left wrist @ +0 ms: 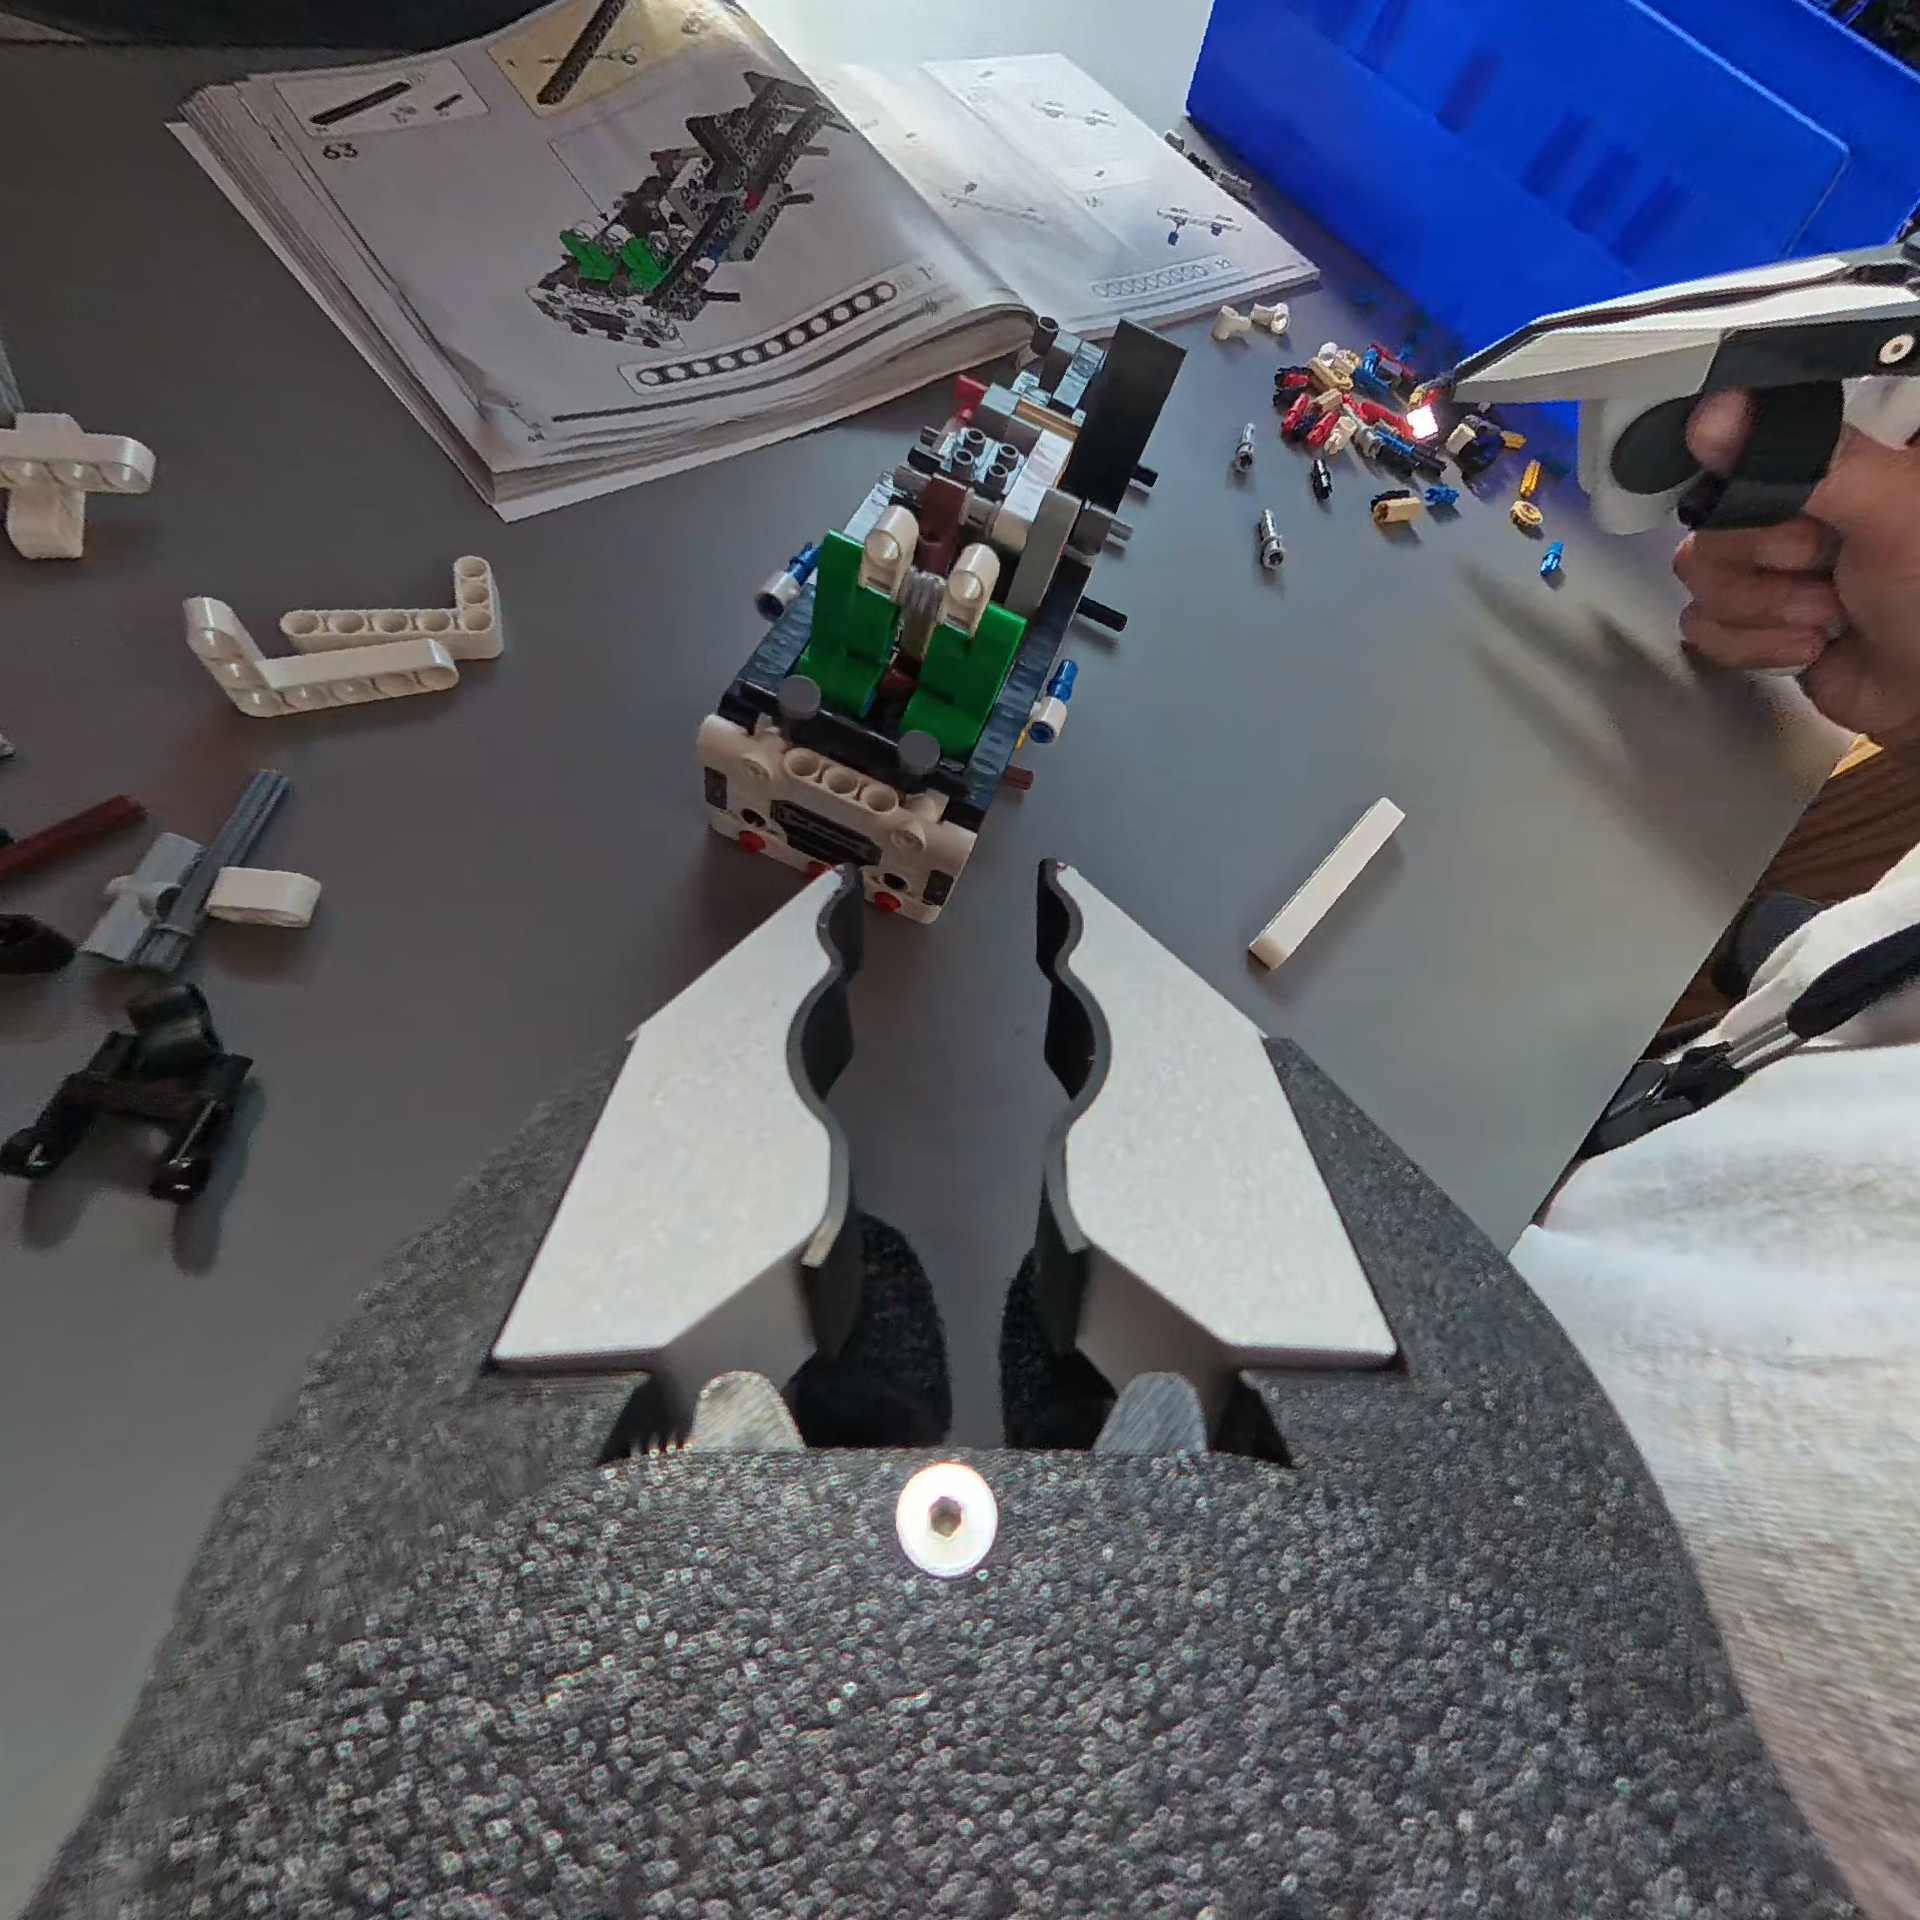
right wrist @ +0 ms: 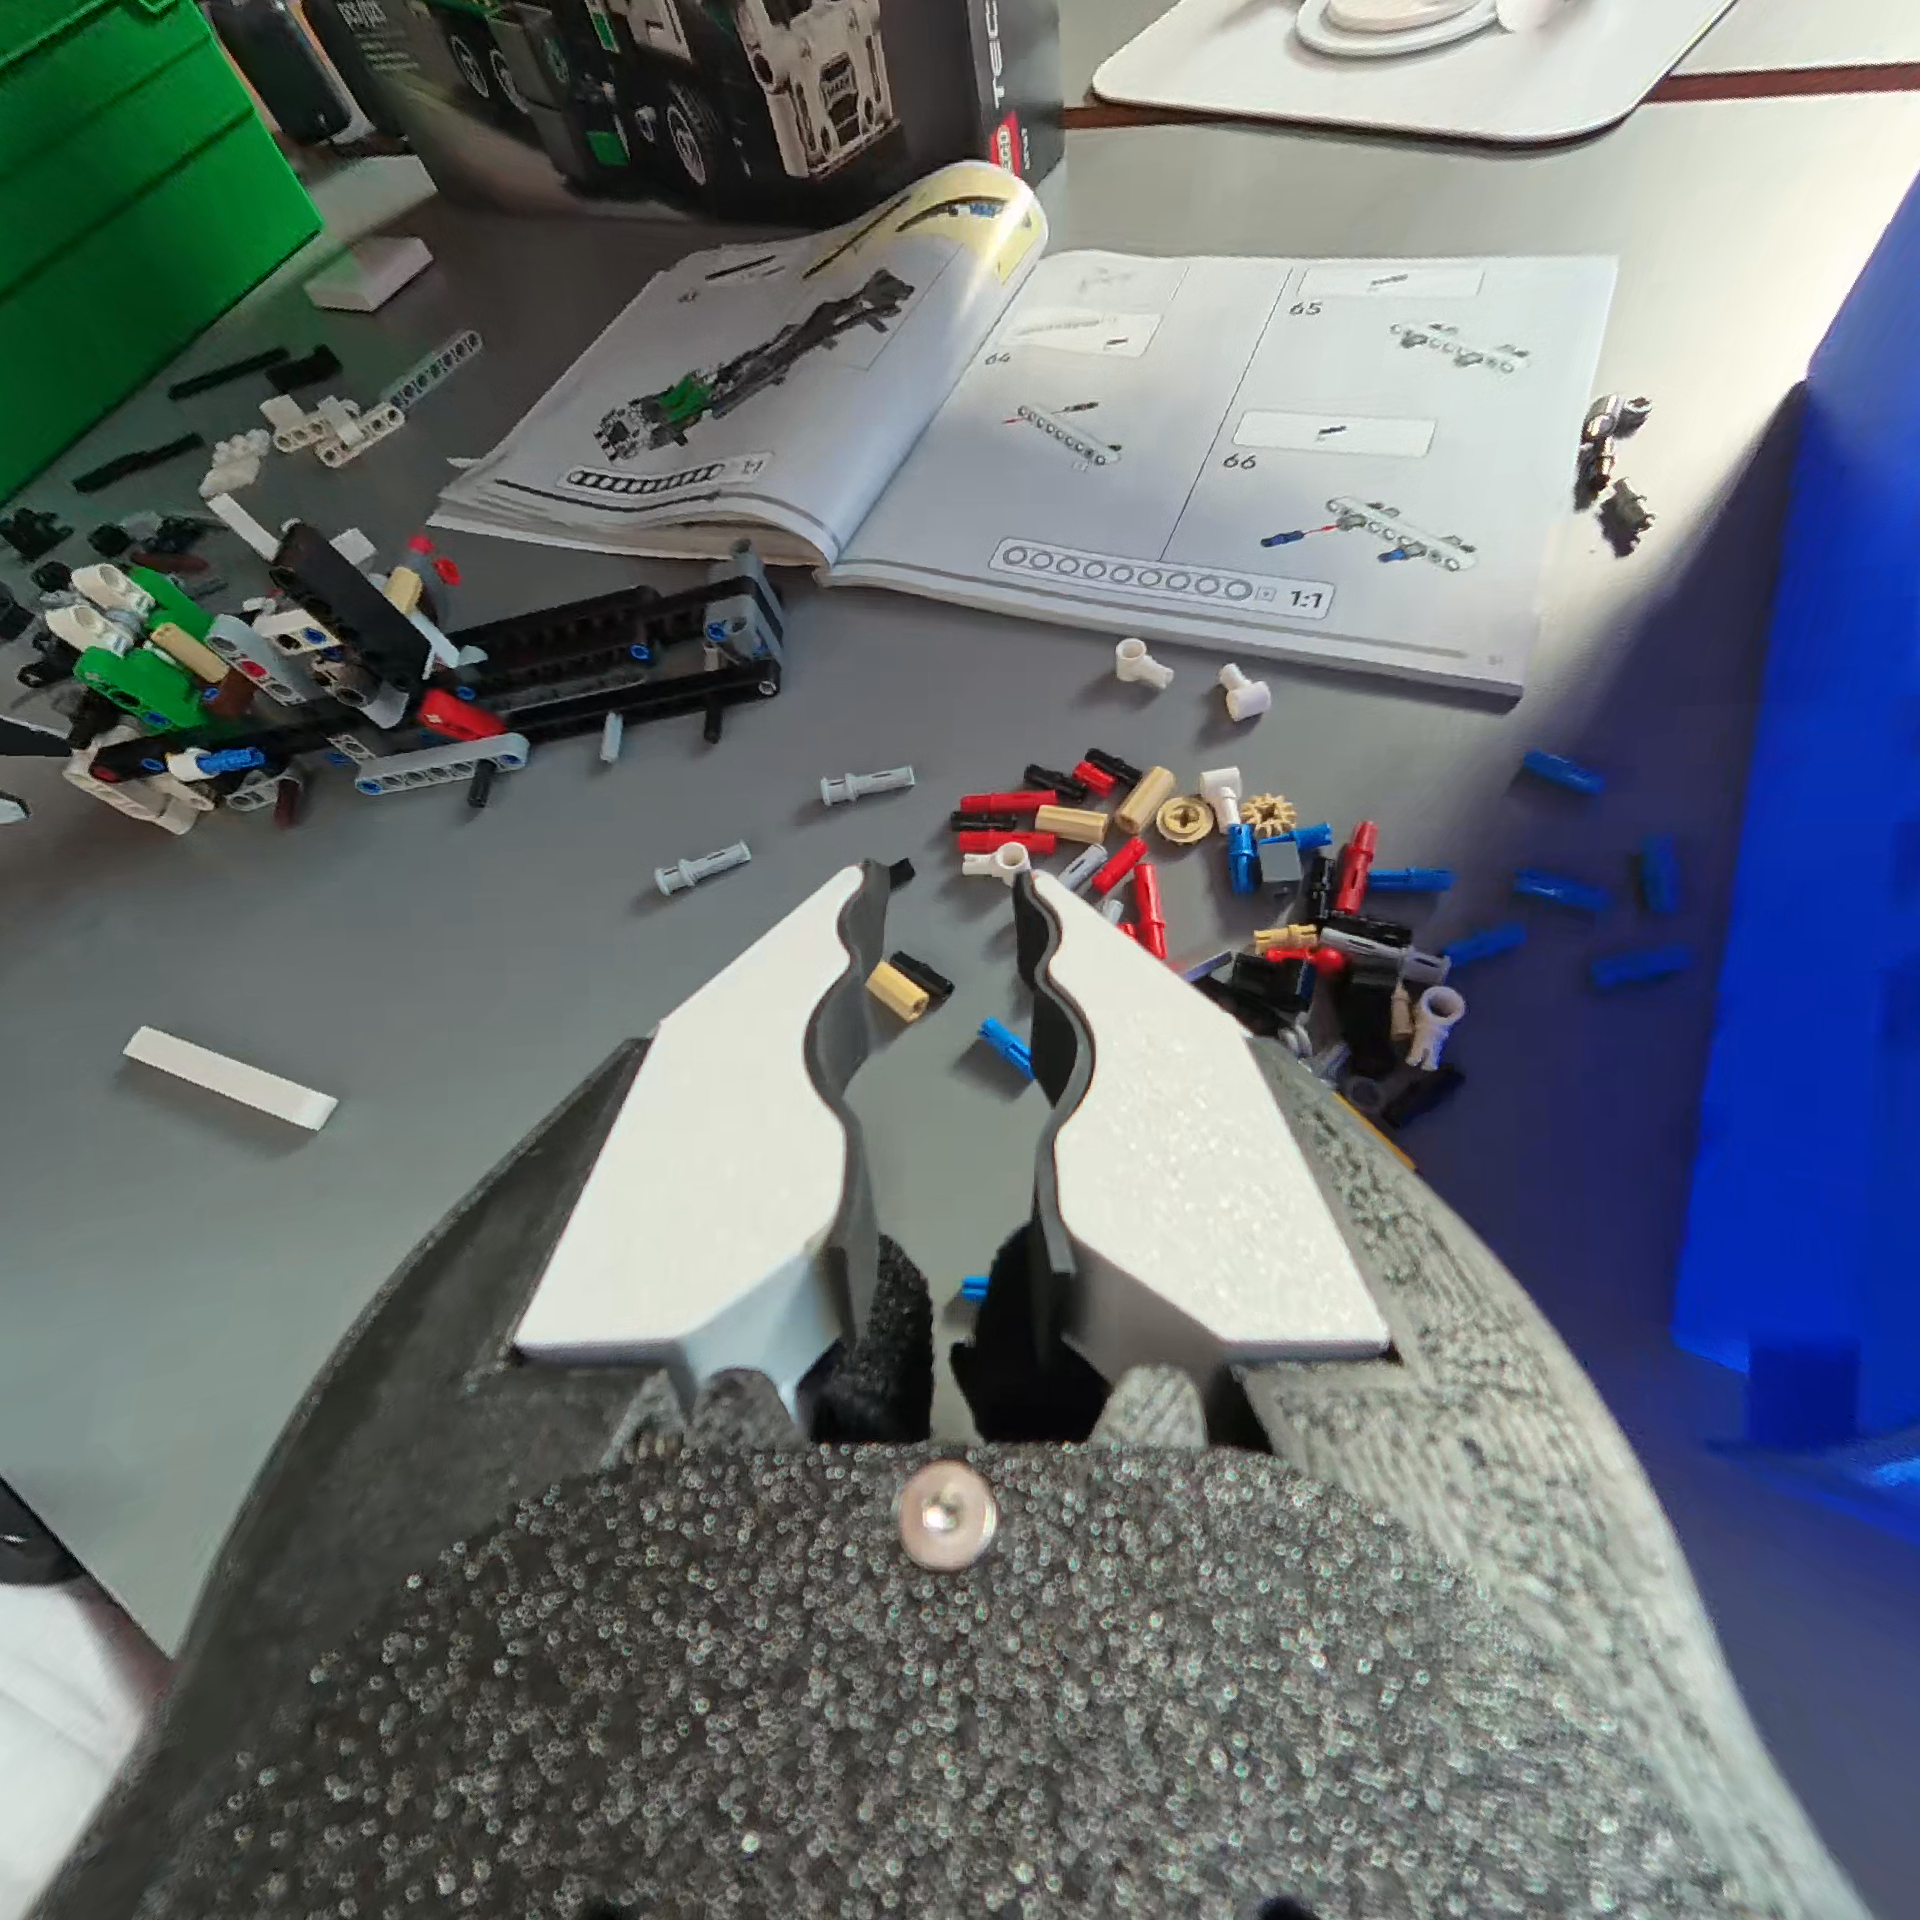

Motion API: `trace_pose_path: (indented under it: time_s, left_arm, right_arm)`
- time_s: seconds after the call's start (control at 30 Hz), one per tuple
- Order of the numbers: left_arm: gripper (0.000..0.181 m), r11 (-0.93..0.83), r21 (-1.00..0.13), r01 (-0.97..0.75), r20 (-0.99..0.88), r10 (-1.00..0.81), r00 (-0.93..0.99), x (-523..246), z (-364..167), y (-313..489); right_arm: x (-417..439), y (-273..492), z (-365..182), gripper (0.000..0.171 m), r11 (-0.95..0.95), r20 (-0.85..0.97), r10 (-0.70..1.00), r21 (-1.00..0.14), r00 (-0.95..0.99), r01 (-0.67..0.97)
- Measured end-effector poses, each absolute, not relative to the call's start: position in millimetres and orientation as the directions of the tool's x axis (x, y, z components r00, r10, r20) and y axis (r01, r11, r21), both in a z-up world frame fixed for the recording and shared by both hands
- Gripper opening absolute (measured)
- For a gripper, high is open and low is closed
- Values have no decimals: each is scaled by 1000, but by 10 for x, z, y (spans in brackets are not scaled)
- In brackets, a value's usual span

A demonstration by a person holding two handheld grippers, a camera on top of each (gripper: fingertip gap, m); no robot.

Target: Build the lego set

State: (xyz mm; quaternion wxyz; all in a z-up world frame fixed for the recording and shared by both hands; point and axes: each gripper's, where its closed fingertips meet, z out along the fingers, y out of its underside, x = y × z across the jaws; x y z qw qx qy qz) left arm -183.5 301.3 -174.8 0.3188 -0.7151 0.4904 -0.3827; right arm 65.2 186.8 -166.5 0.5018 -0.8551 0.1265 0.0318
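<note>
Empty-jawed left tool (left wrist: pixel 945 883) facing model (left wrist: pixel 914 644)

**What I can't make out from here**

Left wrist view: blue bin (left wrist: pixel 1538 156) runs off the top and right edges; its inside is not visible. Right gripper (left wrist: pixel 1455 387) enters from the right edge, body cropped; its tips sit over the small-parts pile (left wrist: pixel 1371 416), and from this angle I can't judge the gap between them. A white beam piece (left wrist: pixel 62 473) and dark bits (left wrist: pixel 31 940) are clipped at the left edge. Manual (left wrist: pixel 644 229) loses its top corner.

Right wrist view: green bin (right wrist: pixel 125 208) and set box (right wrist: pixel 727 94) are cropped at the top. Model (right wrist: pixel 312 665) is cut at the left edge, slightly blurred. Right finger (right wrist: pixel 1164 1122) covers part of the pile (right wrist: pixel 1195 873). A blue pin (right wrist: pixel 975 1288) is half hidden between the fingers.
</note>
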Motion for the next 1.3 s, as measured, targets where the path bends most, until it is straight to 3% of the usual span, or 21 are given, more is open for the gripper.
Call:
trace_pose_path:
  time_s: [0.23, 0.43, 0.57, 0.73, 0.8, 0.93, 1.07, 1.3]
  left_arm:
    - [32, -299, -844, -445, 232, -952, 201, -1833, -1711, 2979]
    - [32, -308, -851, -426, 252, -950, 184, -1838, -1674, 2966]
    - [32, -308, -853, -421, 258, -951, 173, -1839, -1660, 2952]
    - [32, -300, -860, -414, 252, -953, 168, -1840, -1644, 2947]
    - [32, -299, -860, -414, 252, -954, 165, -1839, -1644, 2940]
    - [32, -296, -862, -411, 252, -955, 158, -1840, -1634, 2932]
    - [32, -271, -874, -402, 229, -962, 151, -1844, -1609, 2913]
    - [32, -252, -889, -382, 209, -966, 151, -1854, -1569, 2911]
  right_arm:
    - [508, 2089, -2003, 24, -669, 18, -182, -735, 983, -110]
    - [436, 2137, -2028, 22, -683, 28, -158, -725, 987, -89]
    - [408, 2136, -2031, 4, -687, 56, -140, -725, 989, -57]
    - [364, 2130, -2013, 4, -681, 87, -126, -732, 988, -23]
    - [67, 2154, -1915, 4, -632, -1, -12, -775, 1000, -9]
    - [-832, 1964, -1854, 4, -577, -78, 375, -799, 924, 167]
    - [-851, 1886, -2016, 4, -627, 11, 370, -734, 929, 259]
    - [-802, 1905, -2029, 11, -653, -31, 338, -727, 941, 211]
